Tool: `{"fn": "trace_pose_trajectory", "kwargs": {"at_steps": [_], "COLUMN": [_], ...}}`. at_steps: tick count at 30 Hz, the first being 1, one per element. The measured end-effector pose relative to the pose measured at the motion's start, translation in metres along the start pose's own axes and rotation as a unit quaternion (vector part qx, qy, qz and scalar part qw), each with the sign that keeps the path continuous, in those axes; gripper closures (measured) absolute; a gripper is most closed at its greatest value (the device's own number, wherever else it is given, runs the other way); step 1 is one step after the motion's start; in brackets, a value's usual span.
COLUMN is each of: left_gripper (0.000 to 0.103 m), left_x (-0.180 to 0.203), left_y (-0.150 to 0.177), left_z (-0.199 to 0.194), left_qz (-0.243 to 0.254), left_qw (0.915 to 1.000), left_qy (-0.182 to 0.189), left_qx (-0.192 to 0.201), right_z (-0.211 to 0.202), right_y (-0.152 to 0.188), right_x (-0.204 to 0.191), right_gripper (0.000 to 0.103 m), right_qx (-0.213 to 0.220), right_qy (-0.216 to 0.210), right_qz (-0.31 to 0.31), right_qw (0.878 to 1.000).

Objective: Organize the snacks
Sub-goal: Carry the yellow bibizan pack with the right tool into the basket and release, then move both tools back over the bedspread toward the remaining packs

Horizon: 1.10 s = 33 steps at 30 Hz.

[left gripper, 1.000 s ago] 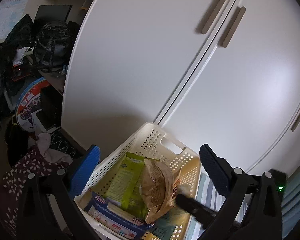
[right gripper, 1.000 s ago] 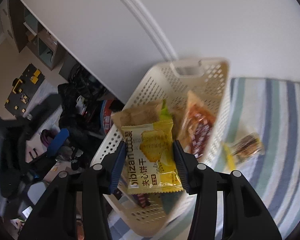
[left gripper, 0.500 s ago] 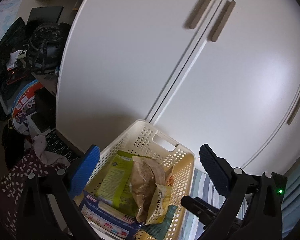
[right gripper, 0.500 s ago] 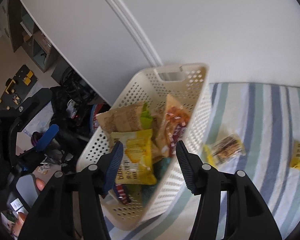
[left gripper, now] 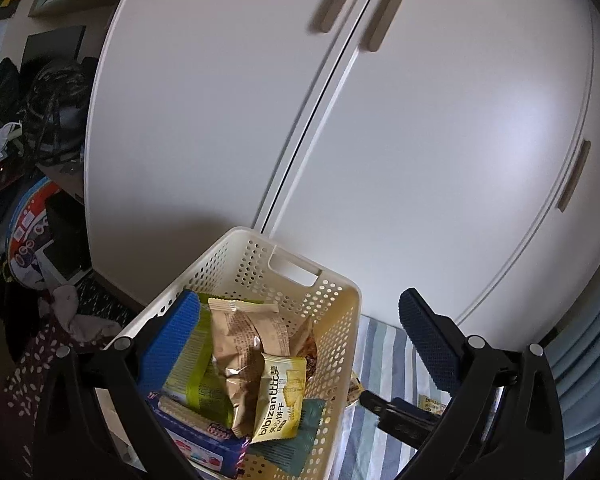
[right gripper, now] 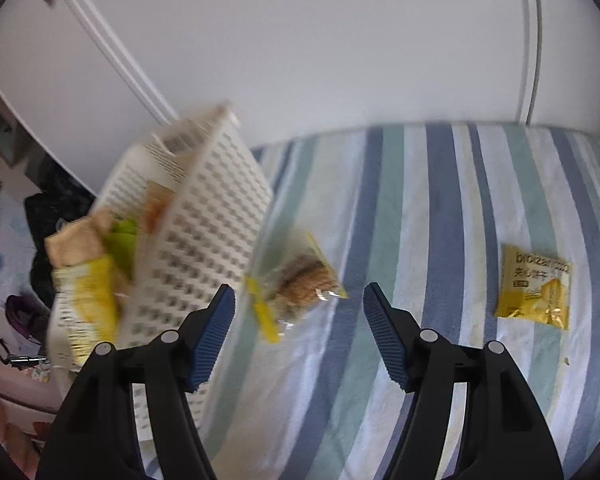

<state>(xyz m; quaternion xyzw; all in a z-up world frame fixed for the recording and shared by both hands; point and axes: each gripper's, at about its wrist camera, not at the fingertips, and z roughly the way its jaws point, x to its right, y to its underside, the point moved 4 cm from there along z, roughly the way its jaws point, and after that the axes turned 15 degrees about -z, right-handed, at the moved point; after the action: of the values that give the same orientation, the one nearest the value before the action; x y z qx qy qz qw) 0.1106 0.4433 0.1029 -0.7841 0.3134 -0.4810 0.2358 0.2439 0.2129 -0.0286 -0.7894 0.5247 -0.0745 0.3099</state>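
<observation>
Behind everything you face the white wardrobe doors [left gripper: 420,140], with the striped bedcover [right gripper: 440,208] running up to them. On the cover's left edge your cream perforated basket [left gripper: 340,320] holds a green packet [left gripper: 192,364], a tan crinkled bag [left gripper: 240,344], a blue box [left gripper: 204,444] at the bottom and a yellow biscuit pack [left gripper: 280,400] on top. Your left gripper [left gripper: 300,352] hangs spread wide over the basket, gripping nothing. Your right gripper [right gripper: 298,340] is likewise released and empty above a clear-wrapped cake packet [right gripper: 300,284] lying just beside the basket wall; a second yellow biscuit pack [right gripper: 534,292] lies well apart to the right.
</observation>
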Motion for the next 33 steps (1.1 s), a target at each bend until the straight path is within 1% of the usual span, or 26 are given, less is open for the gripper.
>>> {"fn": "trace_pose_trajectory", "kwargs": {"at_steps": [1,3,7,9,10,13,17,18,20,25,29,33], "left_gripper": [0.002,0.002,0.002,0.002,0.002,0.002,0.002,0.002,0.002,0.002,0.002,0.002], "left_x": [0.0,-0.001,-0.005,-0.005,-0.005,-0.003,0.0,0.0,0.001,0.005,0.008,0.016], "left_y": [0.0,-0.001,-0.003,-0.003,-0.003,-0.002,0.001,0.001,0.002,0.003,0.005,0.01], "left_z": [0.0,0.0,0.001,0.002,0.002,0.003,0.001,0.002,0.002,0.003,0.005,0.008], "left_qz": [0.0,-0.002,-0.008,-0.009,-0.009,-0.006,0.001,0.002,0.004,0.009,0.014,0.025], "left_qw": [1.0,1.0,1.0,1.0,1.0,1.0,1.0,1.0,1.0,1.0,0.9999,0.9996], "left_qy": [0.0,0.0,-0.001,-0.001,-0.001,0.0,0.001,0.001,0.0,0.0,0.002,0.003], "left_qx": [-0.001,-0.002,-0.003,-0.003,-0.002,-0.004,-0.003,-0.003,-0.003,-0.004,-0.007,-0.013], "right_z": [0.008,0.019,0.035,0.034,0.036,0.045,0.054,0.056,0.061,0.068,0.064,0.053], "right_y": [-0.001,-0.006,-0.017,-0.02,-0.02,-0.015,-0.01,-0.011,-0.012,-0.01,-0.002,0.007], "right_x": [0.001,0.001,-0.011,-0.01,-0.007,0.002,0.005,0.004,-0.001,-0.011,-0.007,0.02], "right_gripper": [0.035,0.024,0.021,0.018,0.018,0.018,0.018,0.016,0.012,0.011,0.011,0.011], "right_qx": [-0.006,-0.009,-0.008,-0.001,-0.003,-0.014,-0.025,-0.028,-0.032,-0.047,-0.061,-0.065], "right_qy": [0.001,0.006,0.024,0.023,0.032,0.02,0.019,0.019,0.027,0.058,0.085,0.107], "right_qz": [0.001,-0.001,-0.042,-0.042,-0.041,-0.034,-0.041,-0.045,-0.069,-0.125,-0.133,-0.114], "right_qw": [1.0,1.0,0.999,0.999,0.999,0.999,0.999,0.998,0.997,0.989,0.986,0.986]}}
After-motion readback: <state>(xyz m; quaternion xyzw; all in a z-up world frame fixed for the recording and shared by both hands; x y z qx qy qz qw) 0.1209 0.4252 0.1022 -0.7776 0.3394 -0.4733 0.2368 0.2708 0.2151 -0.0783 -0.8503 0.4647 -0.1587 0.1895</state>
